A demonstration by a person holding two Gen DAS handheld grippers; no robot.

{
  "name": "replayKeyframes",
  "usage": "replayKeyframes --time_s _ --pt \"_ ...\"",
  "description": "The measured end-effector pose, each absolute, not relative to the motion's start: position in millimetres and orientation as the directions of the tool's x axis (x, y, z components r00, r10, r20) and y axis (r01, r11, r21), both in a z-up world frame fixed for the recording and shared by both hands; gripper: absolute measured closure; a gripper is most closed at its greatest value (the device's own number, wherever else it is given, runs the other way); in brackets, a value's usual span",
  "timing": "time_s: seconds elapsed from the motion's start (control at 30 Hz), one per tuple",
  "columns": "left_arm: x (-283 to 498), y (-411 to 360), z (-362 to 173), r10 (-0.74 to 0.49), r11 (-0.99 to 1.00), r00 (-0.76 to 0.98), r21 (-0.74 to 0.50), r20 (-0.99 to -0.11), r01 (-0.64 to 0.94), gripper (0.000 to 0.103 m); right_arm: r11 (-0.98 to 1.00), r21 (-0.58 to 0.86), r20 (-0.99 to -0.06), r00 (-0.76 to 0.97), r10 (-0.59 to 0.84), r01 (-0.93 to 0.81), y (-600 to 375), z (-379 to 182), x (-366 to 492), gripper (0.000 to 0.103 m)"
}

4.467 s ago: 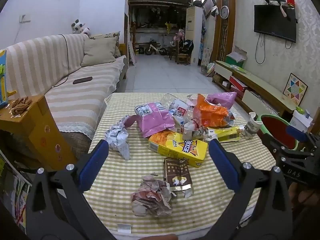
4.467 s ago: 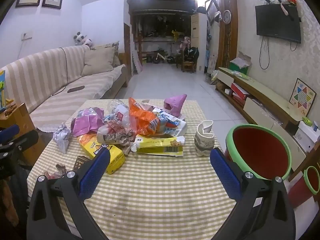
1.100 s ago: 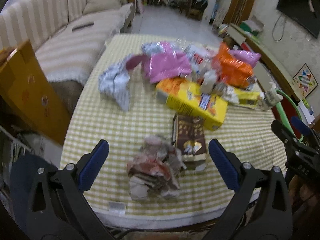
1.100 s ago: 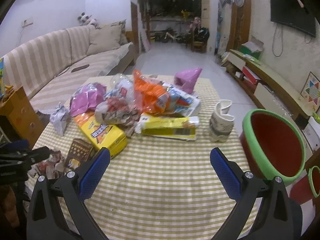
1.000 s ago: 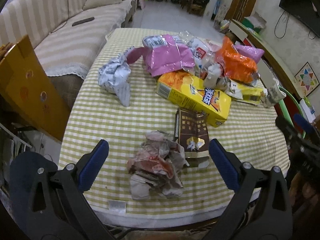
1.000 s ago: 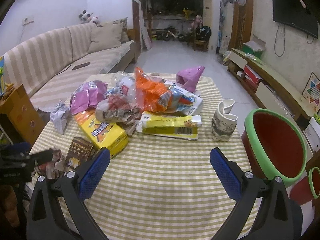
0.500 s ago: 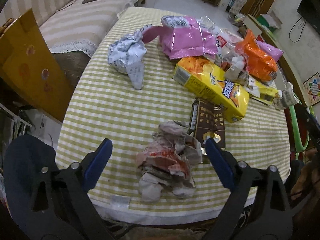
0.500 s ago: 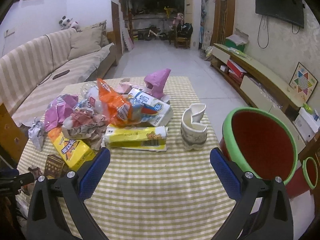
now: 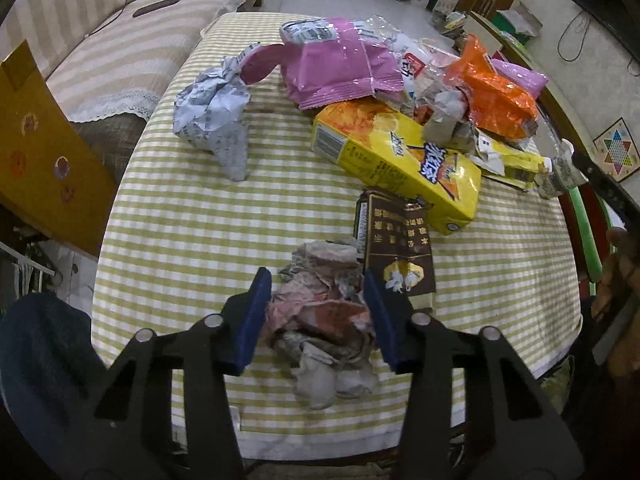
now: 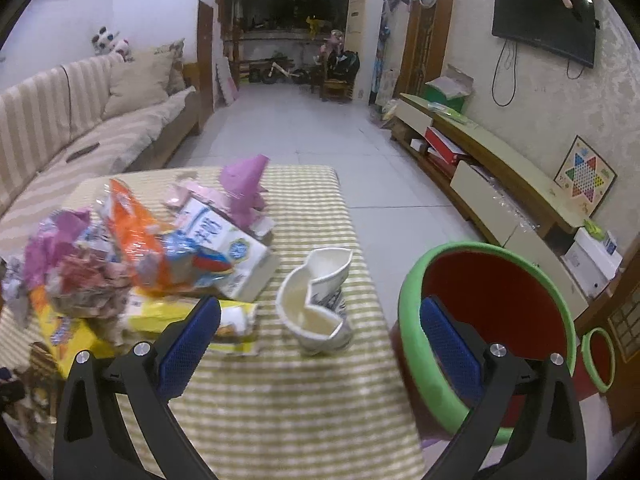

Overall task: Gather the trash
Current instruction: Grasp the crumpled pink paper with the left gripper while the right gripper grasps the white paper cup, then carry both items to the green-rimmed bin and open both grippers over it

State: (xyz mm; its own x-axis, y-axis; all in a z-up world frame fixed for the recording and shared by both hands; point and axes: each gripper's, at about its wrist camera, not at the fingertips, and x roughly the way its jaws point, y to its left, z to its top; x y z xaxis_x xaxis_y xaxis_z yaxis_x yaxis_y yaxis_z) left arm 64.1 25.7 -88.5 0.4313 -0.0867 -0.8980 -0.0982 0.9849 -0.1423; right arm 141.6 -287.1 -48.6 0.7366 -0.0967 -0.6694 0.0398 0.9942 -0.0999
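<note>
Left gripper point(image 9: 318, 312): black angular plastic frame, two blue ribbed pads point(image 9: 252, 320), round silver screws on the arms. Right gripper point(image 10: 320, 344): same build, black frame, blue textured pads point(image 10: 448, 352), silver screws. Dark blue sleeve point(image 9: 36, 360) at lower left.

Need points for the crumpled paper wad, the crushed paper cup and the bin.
crumpled paper wad point(image 9: 320, 312), left wrist view, on its reddish middle between the closing tool's pads
crushed paper cup point(image 10: 320, 308), right wrist view, on its folded wall
bin point(image 10: 408, 344), right wrist view, on its green rim
</note>
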Motion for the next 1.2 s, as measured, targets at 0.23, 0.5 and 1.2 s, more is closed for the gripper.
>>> replayKeyframes --time_s 0.23,0.5,1.2 --pt "68.8 24.7 -88.7 -0.083 0.986 0.428 -0.138 -0.900 -0.098 0.063 0.994 -0.103 -0.715 0.692 -0.104 0.044 -299.3 -68.1 165.2 0.041" --pt "68.8 21.7 -85.6 -0.079 0.987 0.430 -0.131 -0.899 -0.091 0.068 0.997 -0.076 -0.719 0.691 -0.066 0.015 -300.9 -68.1 161.9 0.068" --pt "45.0 10.8 -19.5 -0.062 0.992 0.559 -0.115 -0.827 -0.059 0.078 1.000 -0.007 -0.624 0.781 0.019 -0.030 -298.8 0.2 105.1 0.072"
